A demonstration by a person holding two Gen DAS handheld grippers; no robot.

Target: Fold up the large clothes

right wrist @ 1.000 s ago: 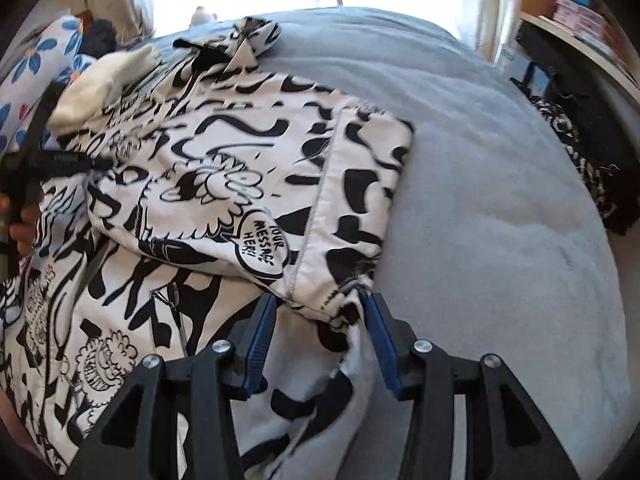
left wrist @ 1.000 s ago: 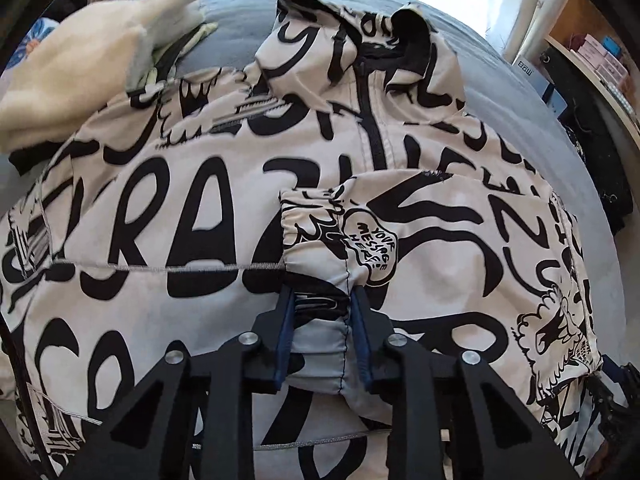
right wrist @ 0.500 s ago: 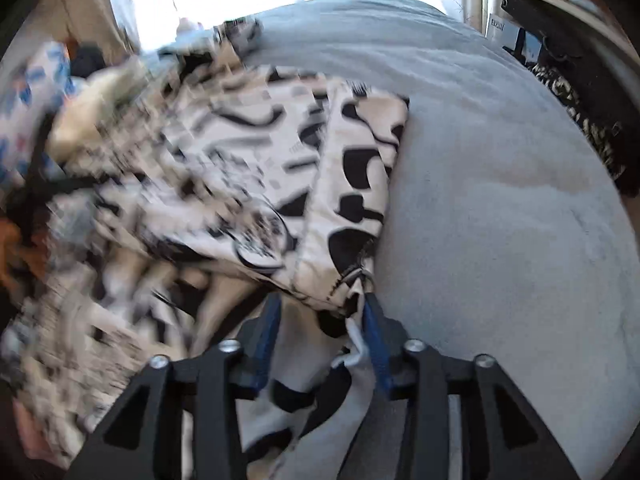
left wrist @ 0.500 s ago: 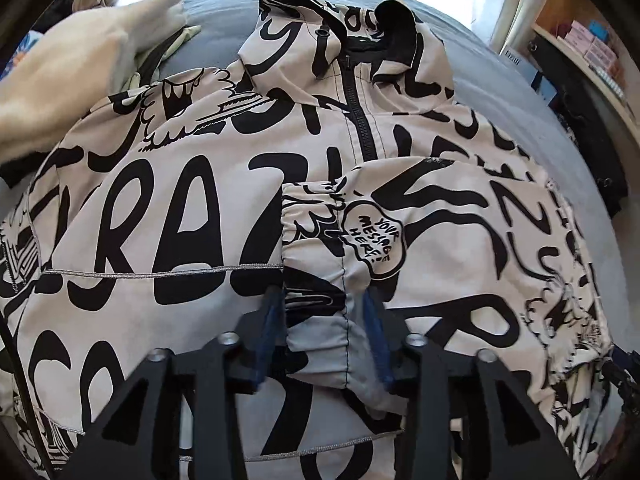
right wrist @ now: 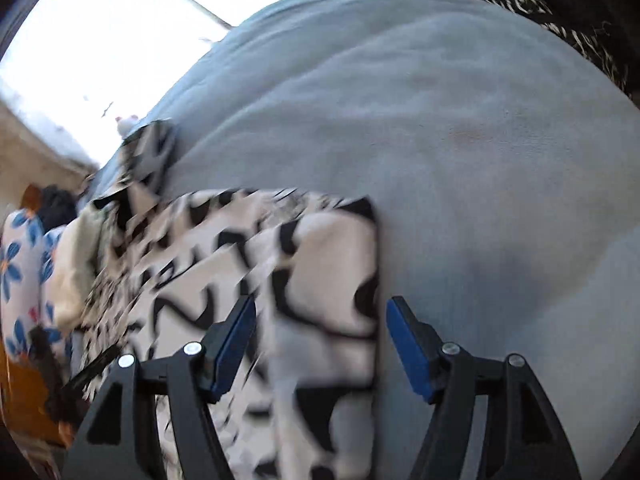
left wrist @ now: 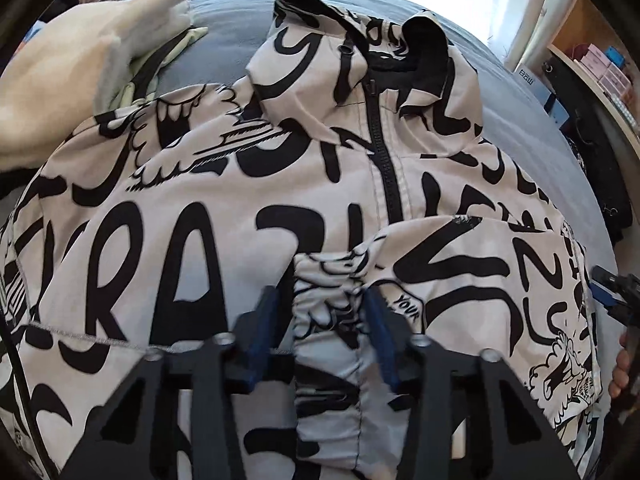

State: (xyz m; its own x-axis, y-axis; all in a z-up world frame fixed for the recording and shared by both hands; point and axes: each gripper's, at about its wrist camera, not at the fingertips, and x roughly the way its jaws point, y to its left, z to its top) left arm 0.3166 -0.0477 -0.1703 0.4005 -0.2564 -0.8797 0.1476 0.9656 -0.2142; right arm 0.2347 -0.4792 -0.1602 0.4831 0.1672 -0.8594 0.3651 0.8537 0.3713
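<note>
In the left wrist view, a cream fleece cloth (left wrist: 60,60) lies at the far left on the grey-blue soft bed cover (left wrist: 232,28), its edge meeting the shoulder of the task's garment. That garment, a pale hooded jacket (left wrist: 224,208) printed all over with black cartoon lettering, is spread front-up across the bed cover. Its black zip (left wrist: 384,160) is closed up the middle and its black-lined hood (left wrist: 360,40) lies at the far end. One sleeve is folded across the chest, and its gathered cuff (left wrist: 328,300) sits between the blue pads of the left gripper (left wrist: 322,320). The jaws have just been closing; the right pad is against the cuff, but a sliver of cloth below still shows beside the left pad, so they are not clamped. At the right edge a second blue-tipped tool and some fingers (left wrist: 622,372) sit by the jacket's side. In the blurred right wrist view, a white cloth with blue flowers (right wrist: 16,264) is at the left. The jacket (right wrist: 320,248) fills the lower middle, its folded edge ending on the bed cover (right wrist: 460,140). The right gripper (right wrist: 320,332) stands apart above that edge, its jaws having just been opening, gripping nothing.
</note>
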